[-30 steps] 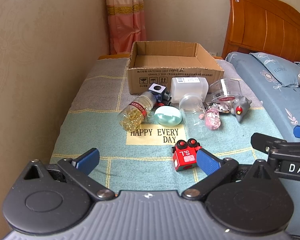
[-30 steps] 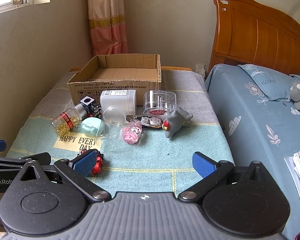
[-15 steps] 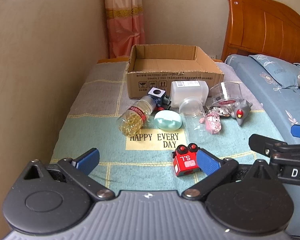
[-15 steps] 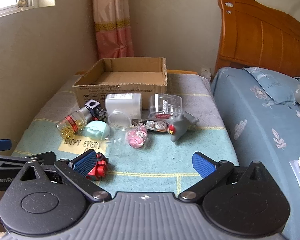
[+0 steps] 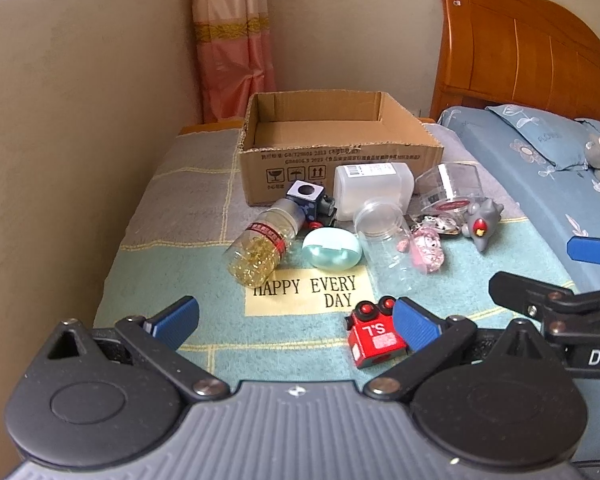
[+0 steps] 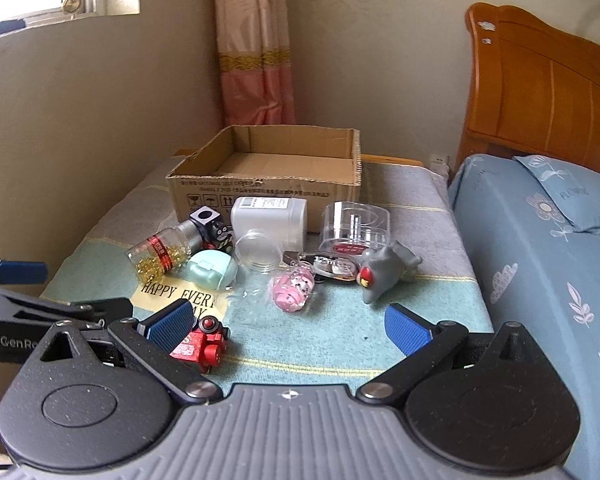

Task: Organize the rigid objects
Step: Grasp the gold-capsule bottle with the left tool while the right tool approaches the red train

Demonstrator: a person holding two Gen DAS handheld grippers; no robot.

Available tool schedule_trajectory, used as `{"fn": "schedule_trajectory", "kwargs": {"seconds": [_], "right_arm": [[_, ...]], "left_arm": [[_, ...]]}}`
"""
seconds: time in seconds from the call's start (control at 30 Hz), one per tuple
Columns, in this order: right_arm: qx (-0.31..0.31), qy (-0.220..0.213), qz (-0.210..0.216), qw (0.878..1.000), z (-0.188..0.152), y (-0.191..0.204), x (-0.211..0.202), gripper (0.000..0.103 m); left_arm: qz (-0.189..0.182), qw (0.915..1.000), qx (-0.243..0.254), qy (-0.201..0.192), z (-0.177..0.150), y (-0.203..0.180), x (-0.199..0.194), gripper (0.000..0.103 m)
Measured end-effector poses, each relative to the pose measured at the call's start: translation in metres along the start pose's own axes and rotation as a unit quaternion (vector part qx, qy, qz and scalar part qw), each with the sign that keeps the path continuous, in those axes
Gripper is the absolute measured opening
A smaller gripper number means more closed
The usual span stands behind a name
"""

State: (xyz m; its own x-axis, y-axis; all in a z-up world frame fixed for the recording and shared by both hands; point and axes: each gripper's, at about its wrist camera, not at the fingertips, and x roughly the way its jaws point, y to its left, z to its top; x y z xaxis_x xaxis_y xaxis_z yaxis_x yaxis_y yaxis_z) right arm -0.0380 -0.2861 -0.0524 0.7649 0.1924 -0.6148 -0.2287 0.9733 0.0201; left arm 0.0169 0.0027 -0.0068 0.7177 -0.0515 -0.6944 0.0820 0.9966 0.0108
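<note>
Left gripper (image 5: pixel 294 320), right gripper (image 6: pixel 288 322): jaws spread, low over blanket (image 5: pixel 204 248).

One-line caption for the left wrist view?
Open left gripper faces scattered toys, jars and an empty cardboard box; red toy train nearest.

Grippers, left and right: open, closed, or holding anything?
Left gripper: open, holding nothing.
Right gripper: open, holding nothing.

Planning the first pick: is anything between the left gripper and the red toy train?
Nothing visible. The red toy train lies on the blanket just ahead of the open left gripper, beside its right finger.
</note>
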Motion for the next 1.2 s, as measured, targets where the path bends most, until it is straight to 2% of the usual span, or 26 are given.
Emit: {"fn": "schedule_trajectory", "kwargs": {"seconds": [0.43,0.7,0.8,1.0,1.2], "right_arm": [[-0.039,0.039,0.065,0.996,-0.012,-0.001,0.047,0.103],[-0.085,0.082,0.103,0.988,-0.021,0.030,0.082,0.103],[-0.097,0.096,0.108,0.985,-0.022,0.043,0.095,0.103],[-0.103,0.115,0.106,0.982,-0.024,0.060,0.117,0.103],[-0.116,0.112,0.089,0.983,-0.025,0.058,0.121,0.103]], "left_arm": [[0.008,0.9997,-0.002,0.022,0.002,0.026,0.037,0.102],[0.011,0.9996,-0.012,0.023,0.001,0.049,0.051,0.102],[0.010,0.9999,-0.005,0.007,0.000,0.052,0.054,0.102],[0.004,0.9999,0.008,0.006,0.004,0.052,0.072,0.102],[0.003,0.9995,0.029,0.007,0.009,0.048,0.101,0.102]]}}
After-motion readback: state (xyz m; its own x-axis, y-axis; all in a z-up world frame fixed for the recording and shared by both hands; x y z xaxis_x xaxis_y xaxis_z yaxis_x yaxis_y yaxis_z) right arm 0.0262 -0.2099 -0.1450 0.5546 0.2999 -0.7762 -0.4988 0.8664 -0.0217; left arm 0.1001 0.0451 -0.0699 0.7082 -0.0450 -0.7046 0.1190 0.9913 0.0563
